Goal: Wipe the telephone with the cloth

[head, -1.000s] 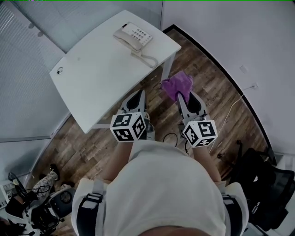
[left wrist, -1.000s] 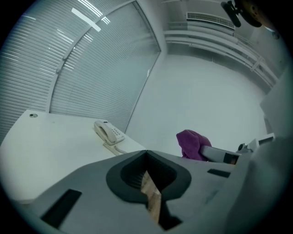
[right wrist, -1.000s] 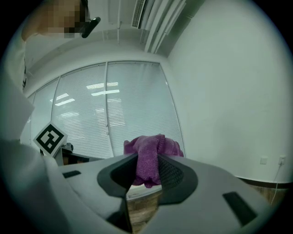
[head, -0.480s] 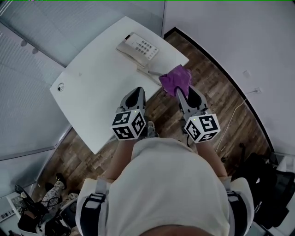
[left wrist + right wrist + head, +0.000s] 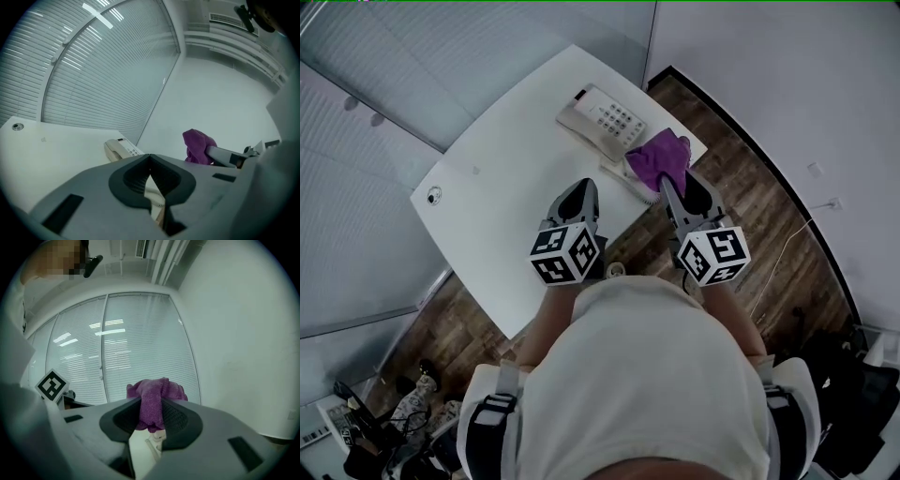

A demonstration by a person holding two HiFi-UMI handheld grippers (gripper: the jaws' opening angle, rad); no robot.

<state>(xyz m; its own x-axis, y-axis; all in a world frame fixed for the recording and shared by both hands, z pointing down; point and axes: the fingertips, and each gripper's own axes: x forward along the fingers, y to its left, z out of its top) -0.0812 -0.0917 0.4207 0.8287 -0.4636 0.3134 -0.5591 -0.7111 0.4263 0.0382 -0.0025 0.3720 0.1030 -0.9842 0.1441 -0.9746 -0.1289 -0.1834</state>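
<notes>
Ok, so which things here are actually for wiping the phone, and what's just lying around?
For the job:
- telephone
- purple cloth, clamped in the right gripper
- left gripper, shut and empty

Just around:
- white table under the telephone
- its cable grommet
- cluttered gear on the floor

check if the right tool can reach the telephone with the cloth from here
Probably yes: the right tool, shut on the purple cloth, is close beside the telephone, and nothing shows between them.
</notes>
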